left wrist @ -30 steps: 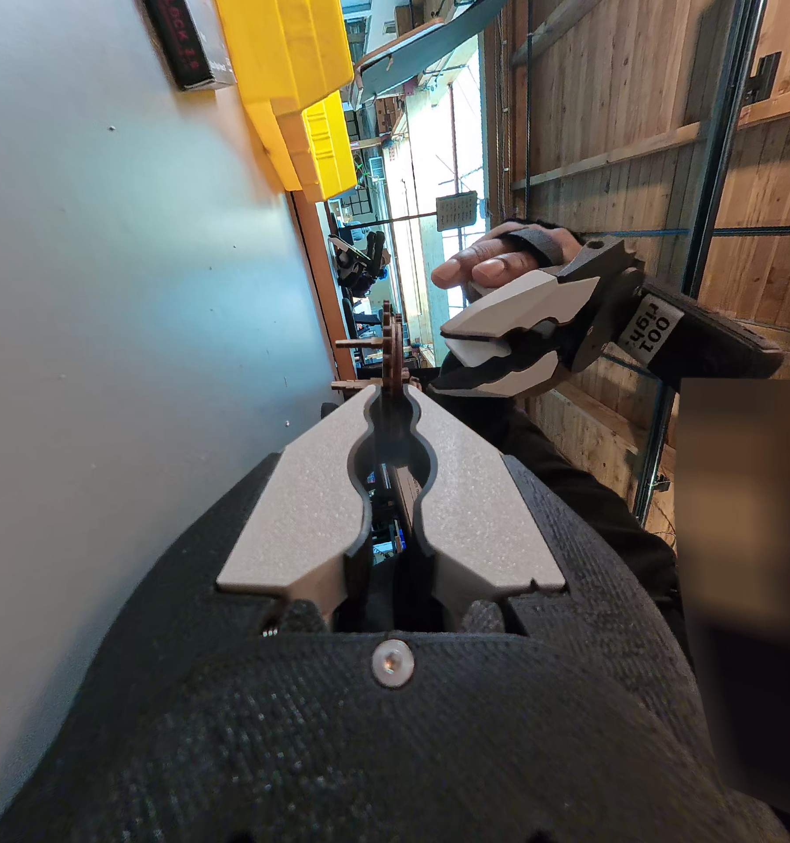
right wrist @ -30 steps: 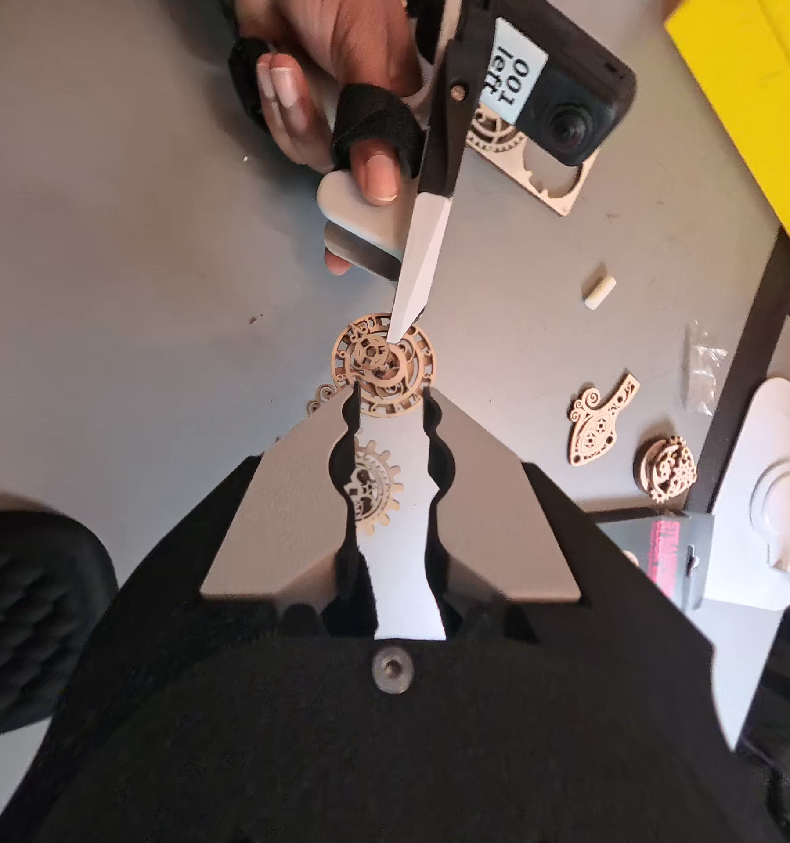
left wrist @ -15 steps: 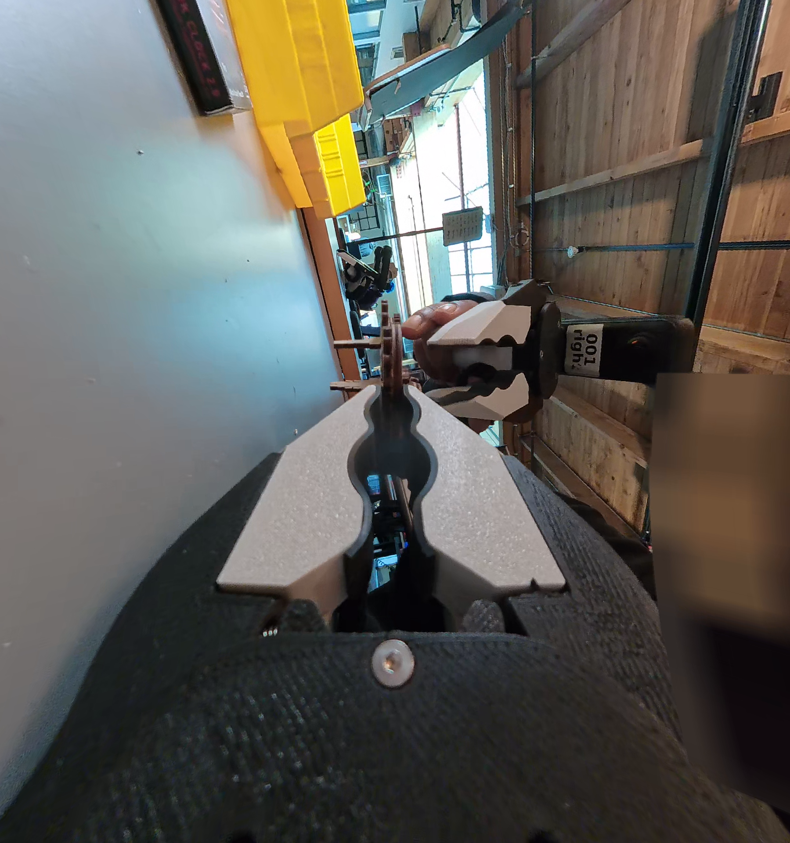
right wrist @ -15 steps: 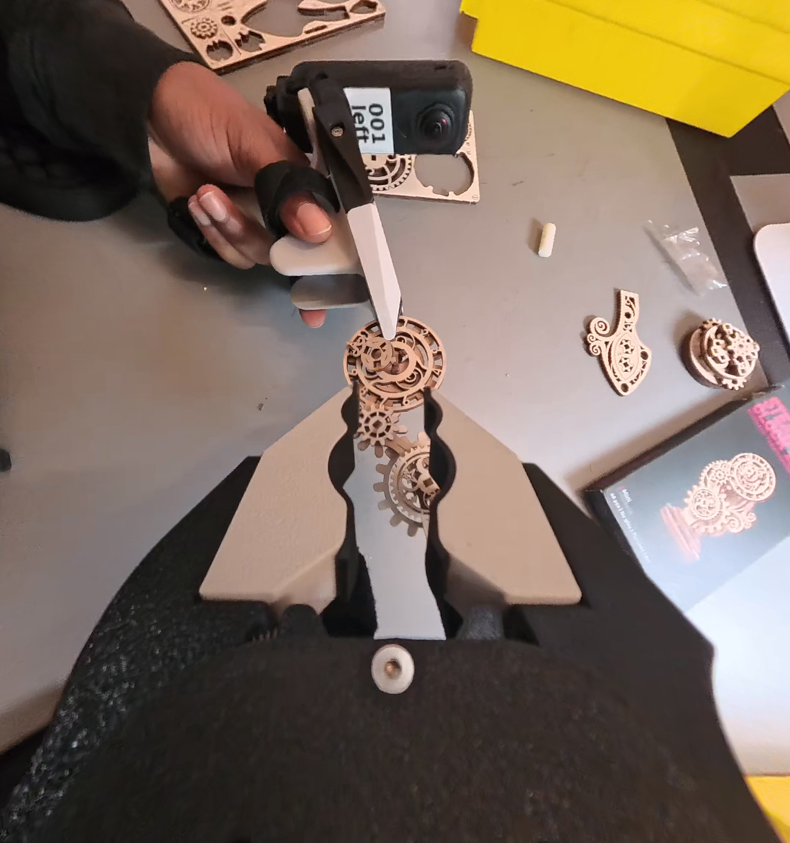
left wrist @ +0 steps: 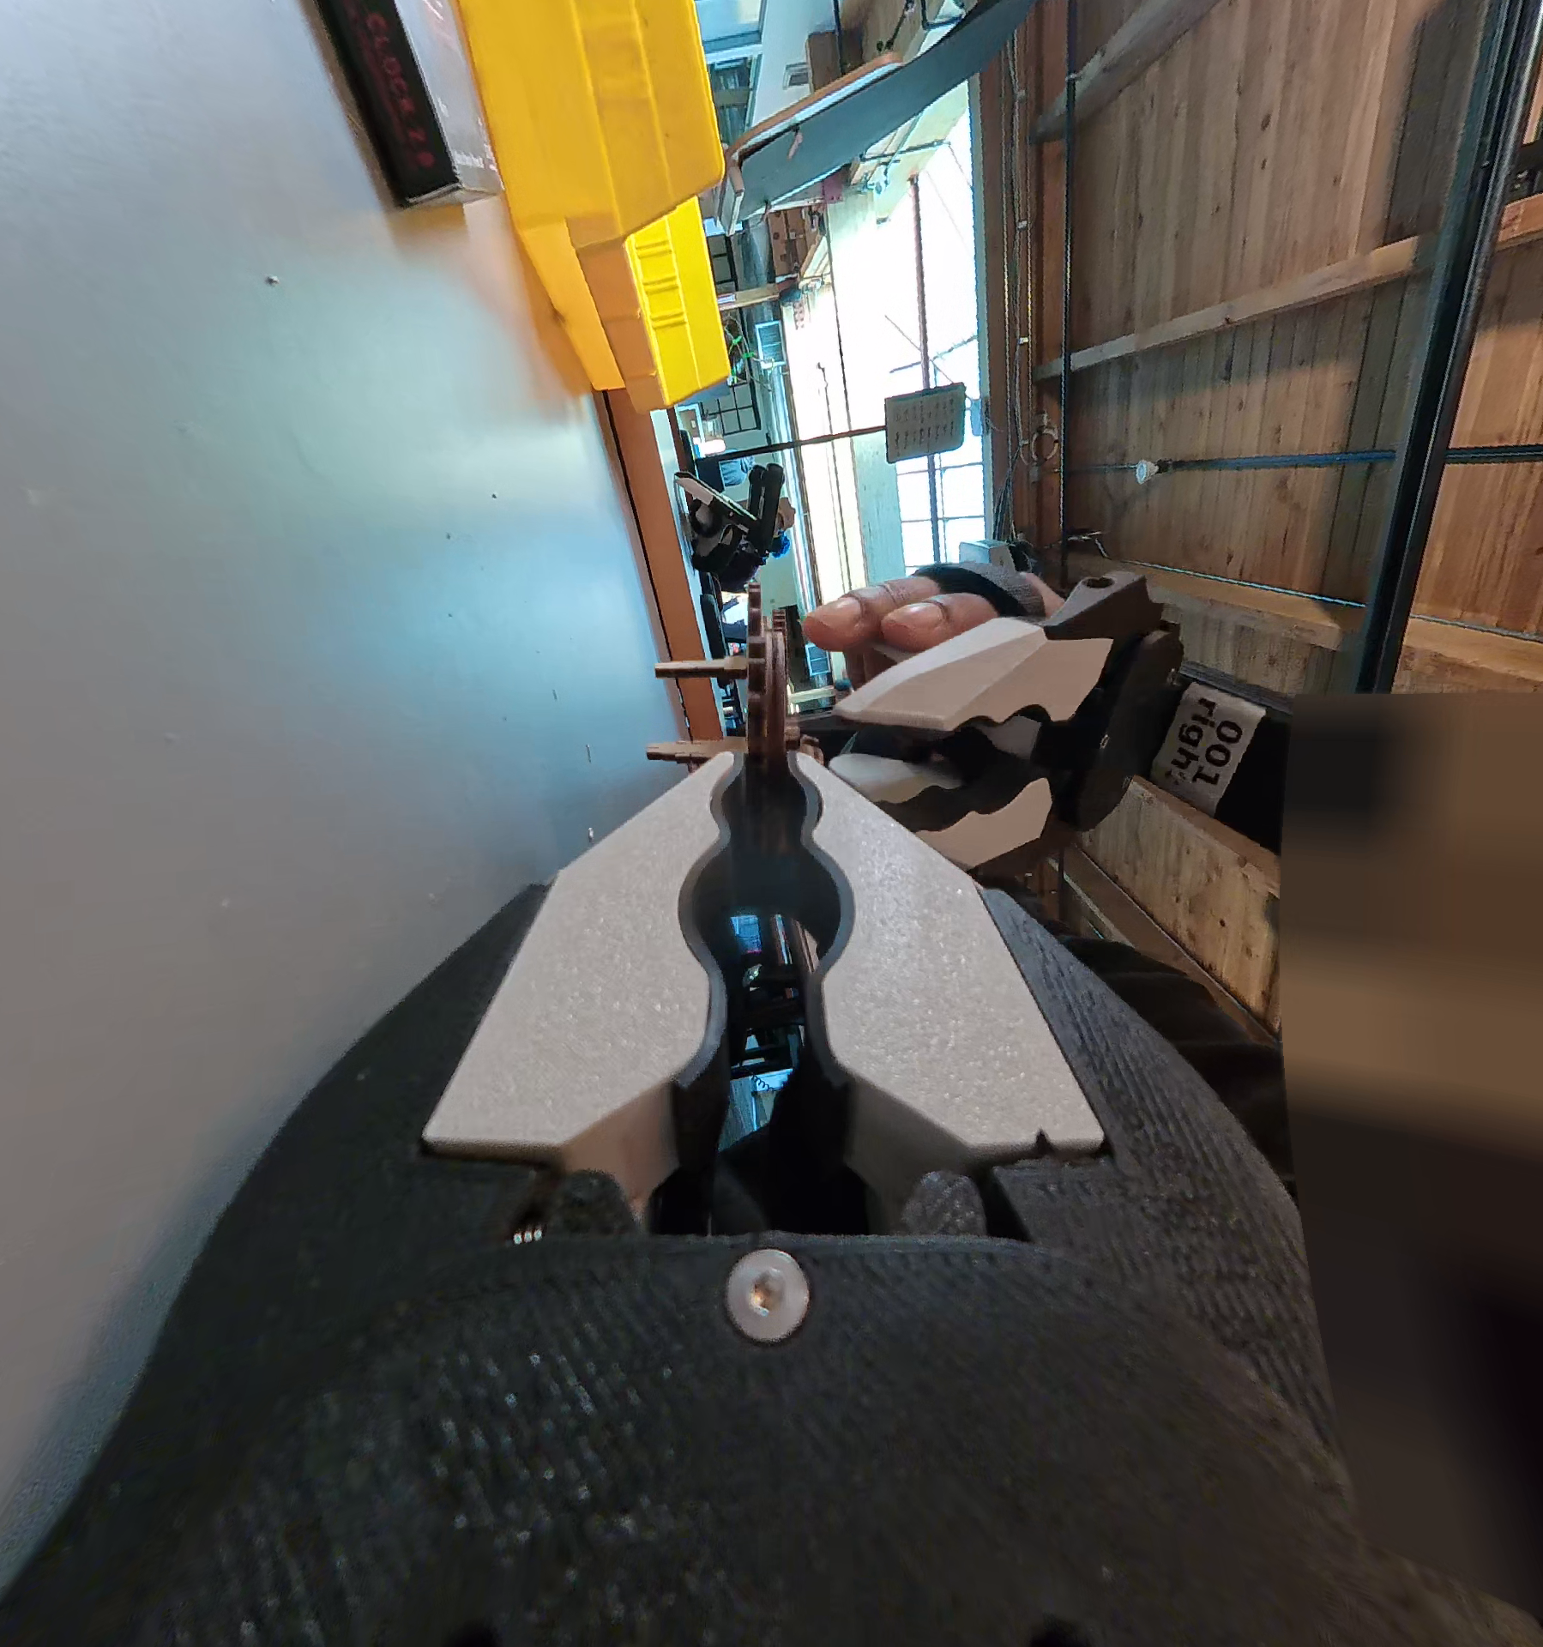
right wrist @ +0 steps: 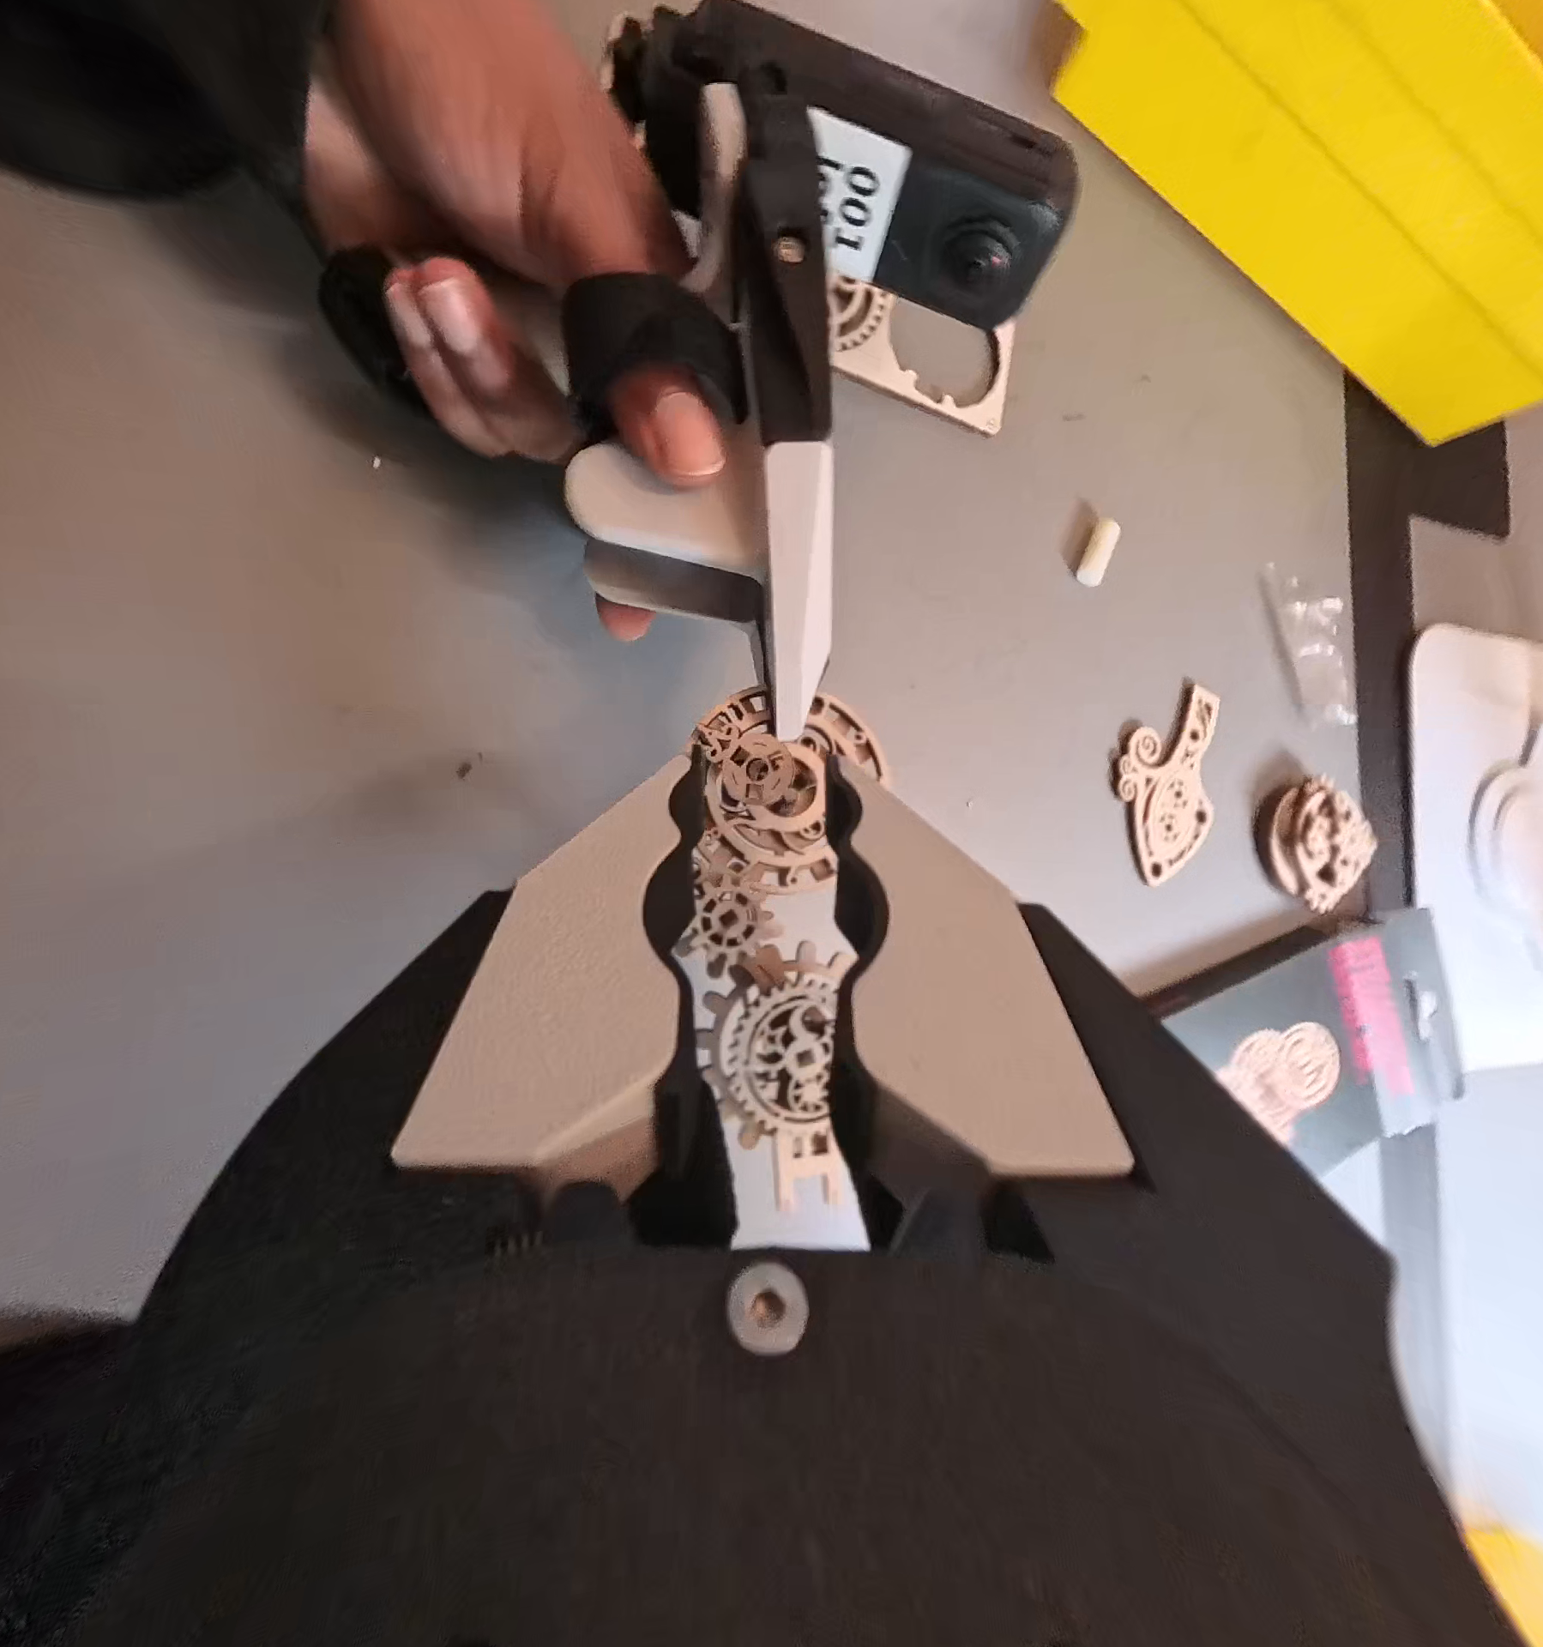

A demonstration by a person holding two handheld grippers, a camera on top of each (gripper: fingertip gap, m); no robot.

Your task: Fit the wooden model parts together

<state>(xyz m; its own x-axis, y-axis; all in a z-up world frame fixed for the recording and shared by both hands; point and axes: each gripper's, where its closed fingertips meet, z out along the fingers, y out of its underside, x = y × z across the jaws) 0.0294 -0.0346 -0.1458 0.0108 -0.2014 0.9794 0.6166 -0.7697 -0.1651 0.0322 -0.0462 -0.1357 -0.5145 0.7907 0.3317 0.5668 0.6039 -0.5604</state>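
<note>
Wooden gear assembly (right wrist: 772, 891) stands edge-on above the grey counter (right wrist: 215, 713), pinched in my closed left hand-held gripper (left wrist: 766, 757); my right hand-held gripper (right wrist: 763, 766), fingers apart and empty, has moved in around it, ready for fitting

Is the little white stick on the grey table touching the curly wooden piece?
No, the small white cylinder lies alone on the grey table, well apart from the flat, scroll-cut wooden piece.
</note>
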